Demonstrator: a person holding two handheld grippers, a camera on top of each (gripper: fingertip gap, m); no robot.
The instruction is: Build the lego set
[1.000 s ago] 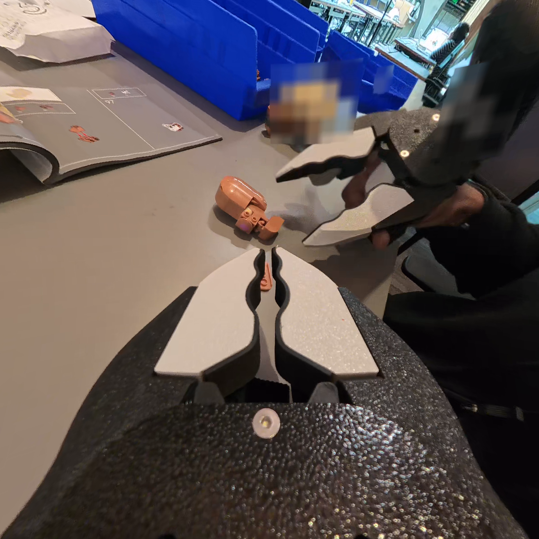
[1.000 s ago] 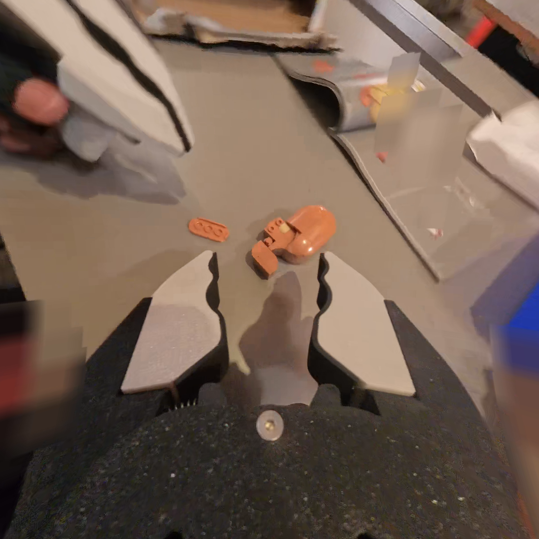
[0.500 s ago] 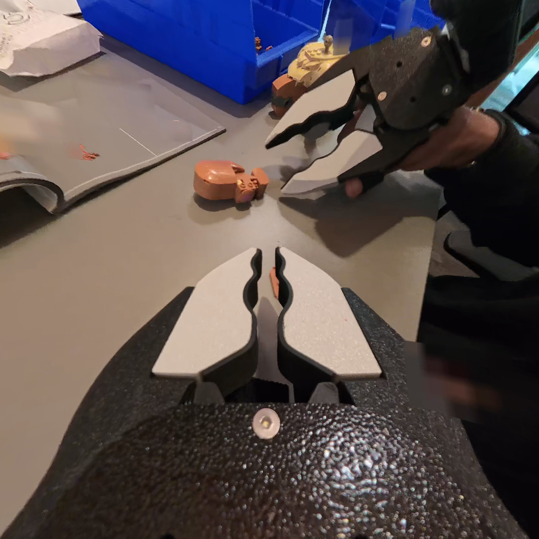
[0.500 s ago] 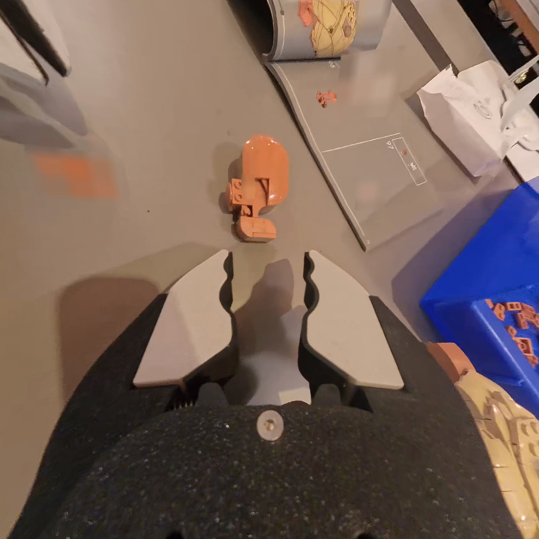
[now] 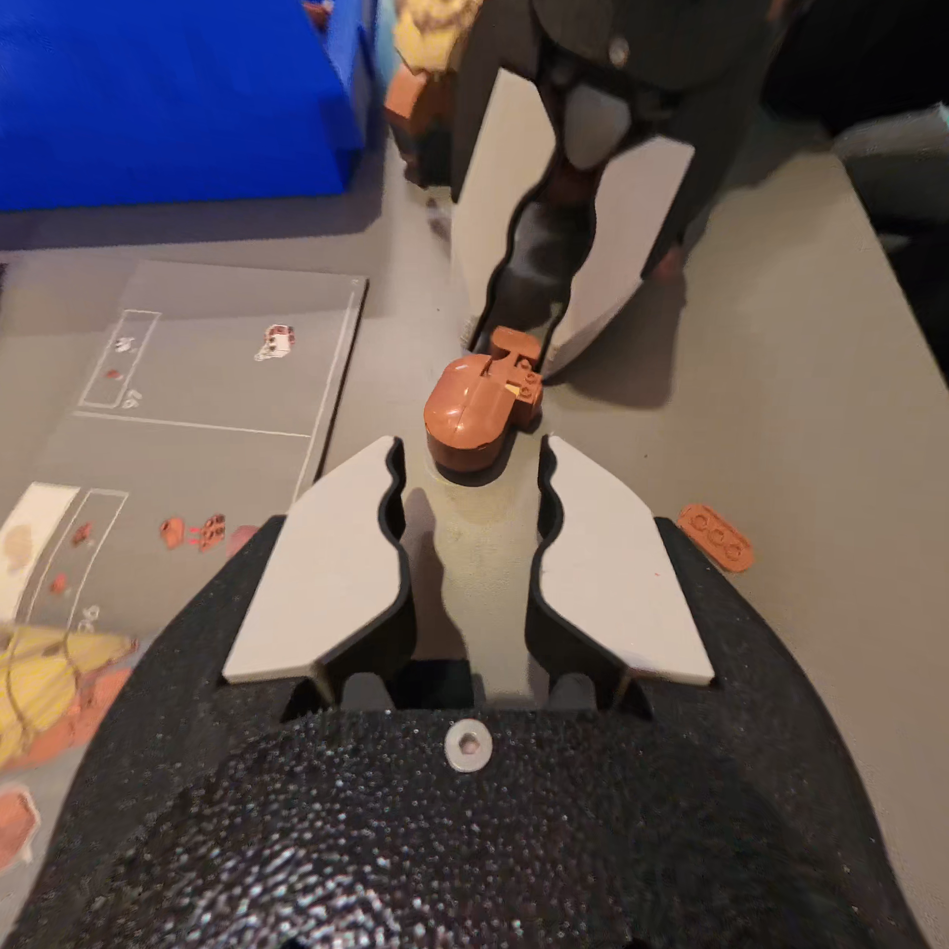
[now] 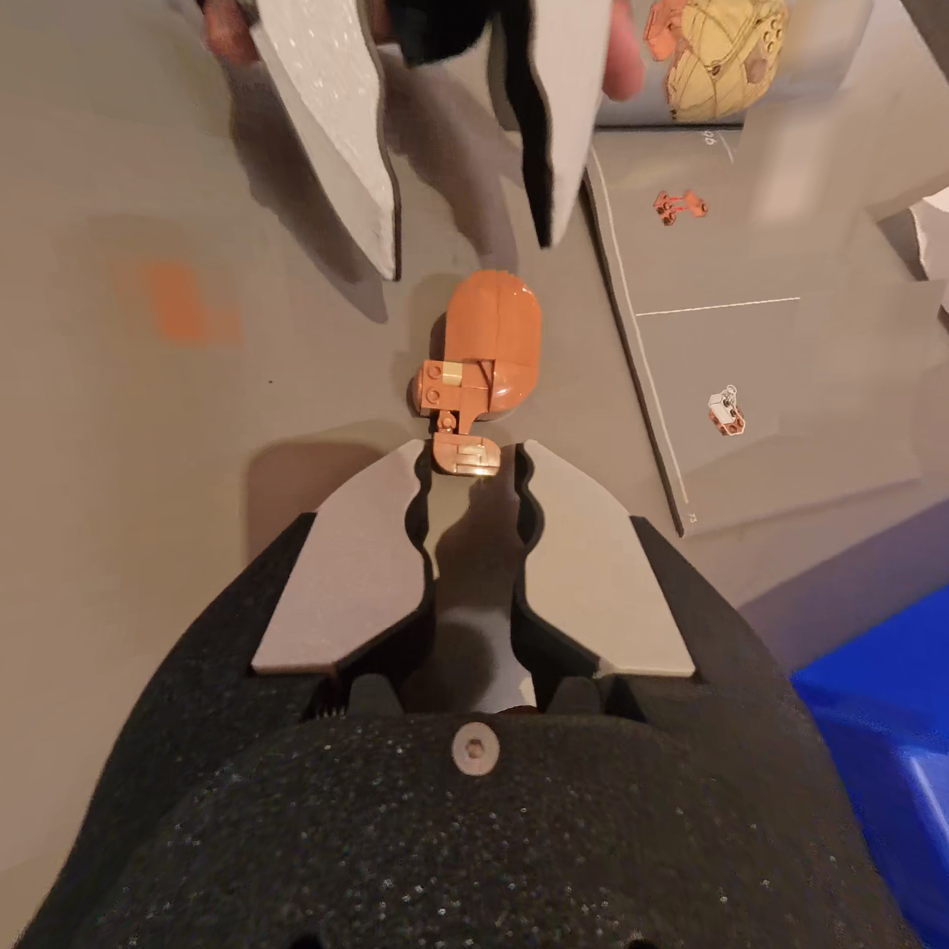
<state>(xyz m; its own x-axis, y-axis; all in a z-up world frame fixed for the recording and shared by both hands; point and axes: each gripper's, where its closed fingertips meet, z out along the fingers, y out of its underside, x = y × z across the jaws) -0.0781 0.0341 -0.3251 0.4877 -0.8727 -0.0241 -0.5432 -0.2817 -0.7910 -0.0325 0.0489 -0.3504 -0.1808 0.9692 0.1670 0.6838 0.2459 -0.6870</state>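
**Two hand-held grippers facing each other across a brown brick model**

The brown brick model [image 5: 482, 405] lies on the grey bench [image 5: 744, 411], between the two tools. The left hand-held gripper [image 5: 471, 452] stands open with nothing in it, its tips just short of the model's rounded end. The right hand-held gripper [image 6: 470, 457] is partly open around the model's small hinged end; its left fingertip looks to be against that end, while a sliver of bench shows at the right one, so it has no hold. An open instruction booklet [image 5: 215, 359] lies to the left of the model, its edge close by, and a blue bin [image 5: 169, 97] stands beyond it. To the right the bench is bare up to its edge, save for a flat brown plate [image 5: 716, 536] just beside the left tool.

A second ago the left jaws were closed on that thin brown plate; now they are wide and it lies on the bench. The right jaws have narrowed and come up to the model
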